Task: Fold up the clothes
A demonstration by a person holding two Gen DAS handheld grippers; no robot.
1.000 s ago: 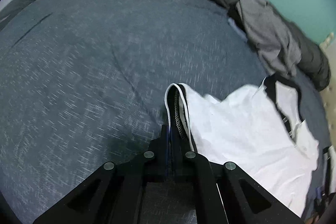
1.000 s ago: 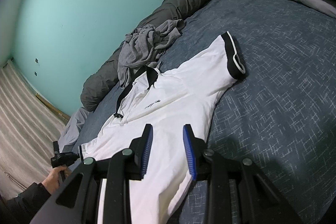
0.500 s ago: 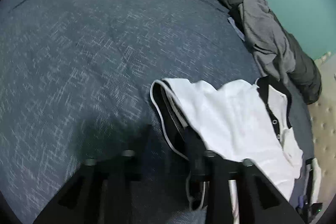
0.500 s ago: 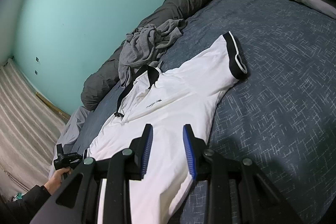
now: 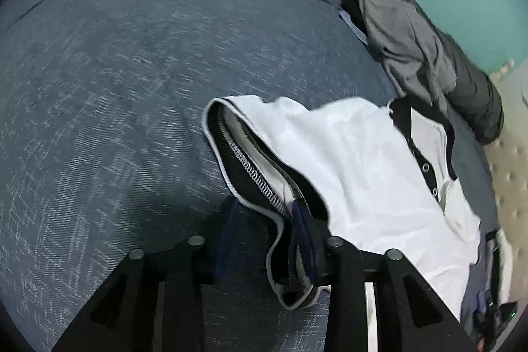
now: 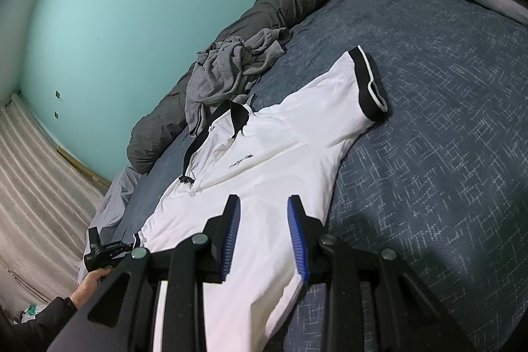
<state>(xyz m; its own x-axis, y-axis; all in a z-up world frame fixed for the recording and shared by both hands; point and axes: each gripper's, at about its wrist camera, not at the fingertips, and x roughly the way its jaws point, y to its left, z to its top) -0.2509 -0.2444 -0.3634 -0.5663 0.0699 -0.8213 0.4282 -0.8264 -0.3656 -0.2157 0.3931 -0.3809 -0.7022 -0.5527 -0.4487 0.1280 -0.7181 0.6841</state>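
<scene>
Your white polo shirt [image 6: 264, 154] lies spread face up on the blue-grey bedspread [image 6: 429, 170], collar toward the teal wall [image 6: 115, 5]. A small dark script logo sits on its chest; it is too small to read, and only your right wrist view shows it. That view also shows the far sleeve with its black cuff [image 6: 368, 81] lying flat, the crumpled grey garment [image 6: 227, 68] just beyond the collar, and your left hand [image 6: 92, 282] at the bed's edge.

Your left wrist view shows the near sleeve's black cuff [image 5: 250, 174] with its white piping and inner stitching, plus the snap buttons on the black placket [image 5: 425, 167].

Your left gripper [image 5: 267, 240] has its jaws closing with the cuff's edge between them; the right-hand pad lies against the fabric, the other stands clear. Your right gripper [image 6: 262, 226] hovers over the shirt's body, blue pads apart, holding nothing.
</scene>
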